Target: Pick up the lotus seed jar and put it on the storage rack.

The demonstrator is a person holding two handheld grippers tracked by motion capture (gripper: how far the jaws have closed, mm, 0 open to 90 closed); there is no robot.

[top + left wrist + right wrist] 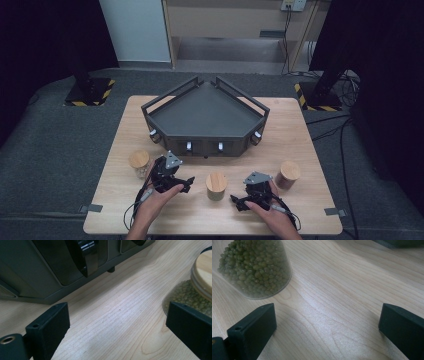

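on table (300, 150), left gripper (117, 320) and right gripper (327, 320) gape wide, holding nothing.

dim room with dark edges, soft overhead sheen on wood, close views slightly blurred

You see the glass jar of green beans (216, 186) standing upright at lower centre of the high view; its round wooden lid (216, 180) is on; it rests on the table between your hands.
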